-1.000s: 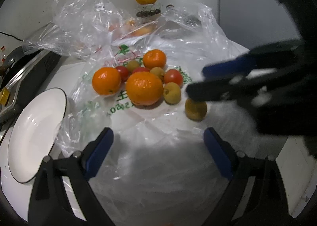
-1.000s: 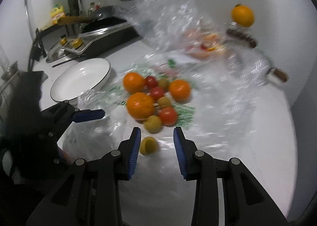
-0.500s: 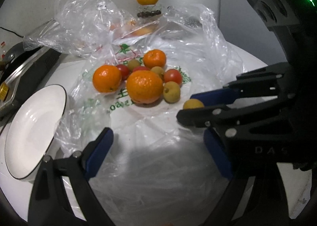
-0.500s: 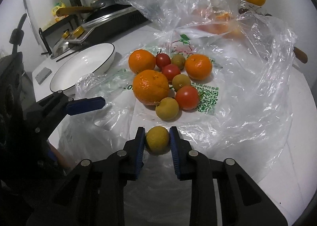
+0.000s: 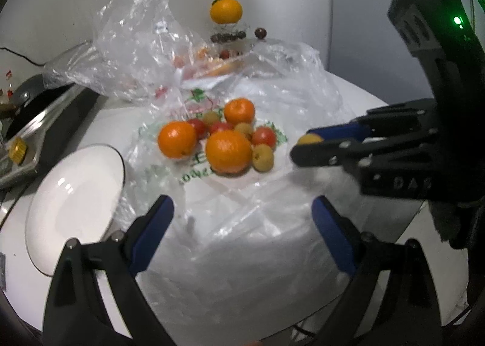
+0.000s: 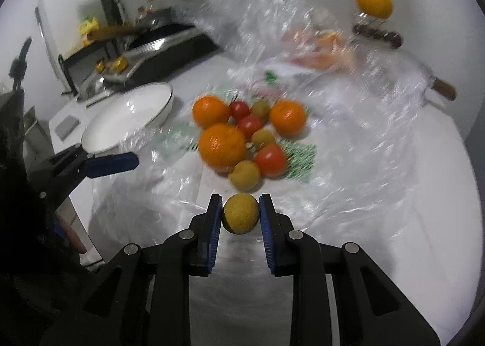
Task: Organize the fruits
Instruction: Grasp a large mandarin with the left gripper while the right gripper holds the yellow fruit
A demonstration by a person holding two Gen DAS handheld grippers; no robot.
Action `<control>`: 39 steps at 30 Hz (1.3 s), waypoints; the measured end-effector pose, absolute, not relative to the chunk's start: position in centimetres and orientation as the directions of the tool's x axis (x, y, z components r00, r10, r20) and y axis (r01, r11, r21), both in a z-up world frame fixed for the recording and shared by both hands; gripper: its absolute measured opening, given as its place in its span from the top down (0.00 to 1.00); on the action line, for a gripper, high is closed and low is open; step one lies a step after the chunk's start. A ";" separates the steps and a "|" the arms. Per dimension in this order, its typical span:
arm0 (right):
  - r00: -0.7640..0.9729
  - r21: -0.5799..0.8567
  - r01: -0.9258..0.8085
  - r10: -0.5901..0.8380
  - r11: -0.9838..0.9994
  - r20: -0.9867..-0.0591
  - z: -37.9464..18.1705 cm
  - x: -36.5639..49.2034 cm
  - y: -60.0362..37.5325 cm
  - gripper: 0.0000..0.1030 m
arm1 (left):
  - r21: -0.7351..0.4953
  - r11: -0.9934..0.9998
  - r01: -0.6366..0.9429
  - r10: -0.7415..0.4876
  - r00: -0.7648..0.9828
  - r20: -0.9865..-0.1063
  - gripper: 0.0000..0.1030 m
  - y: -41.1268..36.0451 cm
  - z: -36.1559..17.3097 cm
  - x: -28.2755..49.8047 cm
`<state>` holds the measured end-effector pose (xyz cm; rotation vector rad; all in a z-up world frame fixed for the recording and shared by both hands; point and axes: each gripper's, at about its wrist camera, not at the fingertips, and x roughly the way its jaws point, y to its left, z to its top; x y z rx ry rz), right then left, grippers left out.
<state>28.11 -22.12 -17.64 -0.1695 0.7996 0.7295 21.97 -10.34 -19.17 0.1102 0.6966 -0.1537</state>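
Observation:
My right gripper (image 6: pixel 240 212) is shut on a small yellow-green fruit (image 6: pixel 241 213), held just above the crumpled plastic bag (image 6: pixel 348 170). From the left wrist view that same right gripper (image 5: pixel 306 146) comes in from the right with the small yellow-green fruit (image 5: pixel 309 139) peeking between its pads. Ahead lies a pile on the bag: three oranges, the largest (image 6: pixel 222 147) in front, red tomatoes (image 6: pixel 270 160) and more small yellow-green fruits (image 6: pixel 244 175). My left gripper (image 5: pixel 242 221) stands open over bare plastic bag (image 5: pixel 242 240), nothing between its fingers. A white bowl (image 5: pixel 72 203) sits to the left.
An orange (image 5: pixel 226 10) rests on a glass jar against the back wall. A second clear bag (image 5: pixel 136 43) holds more produce behind the pile. A black cooktop with a pan (image 6: pixel 157 43) lies at the far left. A wooden handle (image 6: pixel 443 91) pokes out at right.
The right gripper closed on the small yellow-green fruit that lay apart from the pile and lifted it slightly. The left gripper rose a little, still open.

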 end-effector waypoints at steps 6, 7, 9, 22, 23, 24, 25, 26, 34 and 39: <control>0.517 0.120 -0.634 0.534 0.764 -0.669 -16.1 28.4 -23.8 0.74 | 0.059 0.981 0.184 -0.108 0.776 -0.621 0.09 -10.1 -16.8 22.3; 0.519 0.123 -0.632 0.536 0.765 -0.666 -16.1 28.5 -24.0 0.74 | 0.058 0.982 0.182 -0.108 0.778 -0.619 0.09 -10.0 -16.6 22.4; 0.524 0.128 -0.627 0.538 0.768 -0.660 -16.0 28.5 -24.4 0.74 | 0.050 0.983 0.175 -0.108 0.785 -0.610 0.09 -9.6 -15.8 22.8; 0.570 0.126 -0.608 0.542 0.784 -0.618 -15.1 29.9 -25.9 0.74 | -0.038 0.985 0.167 -0.145 0.695 -0.704 0.26 -9.2 -18.2 29.2; 0.569 0.128 -0.608 0.543 0.784 -0.618 -15.2 30.1 -26.0 0.74 | -0.043 0.985 0.166 -0.147 0.686 -0.712 0.28 -9.2 -18.6 29.6; 0.568 0.130 -0.608 0.543 0.783 -0.618 -15.3 30.3 -26.0 0.74 | -0.043 0.985 0.165 -0.146 0.684 -0.715 0.29 -9.3 -18.8 29.8; 0.567 0.131 -0.608 0.544 0.783 -0.619 -15.4 30.4 -26.1 0.74 | -0.042 0.985 0.165 -0.145 0.683 -0.716 0.33 -9.3 -18.9 29.9; 0.565 0.134 -0.609 0.546 0.782 -0.619 -15.5 30.5 -26.1 0.74 | -0.043 0.985 0.166 -0.145 0.679 -0.720 0.37 -9.4 -19.0 30.2; 0.553 0.158 -0.611 0.560 0.776 -0.617 -16.4 31.7 -26.4 0.74 | -0.069 0.987 0.145 -0.148 0.660 -0.736 0.54 -8.9 -19.9 31.5; 0.549 0.162 -0.609 0.559 0.777 -0.621 -16.7 31.8 -26.5 0.74 | -0.074 0.987 0.144 -0.151 0.661 -0.735 0.54 -9.0 -19.9 31.7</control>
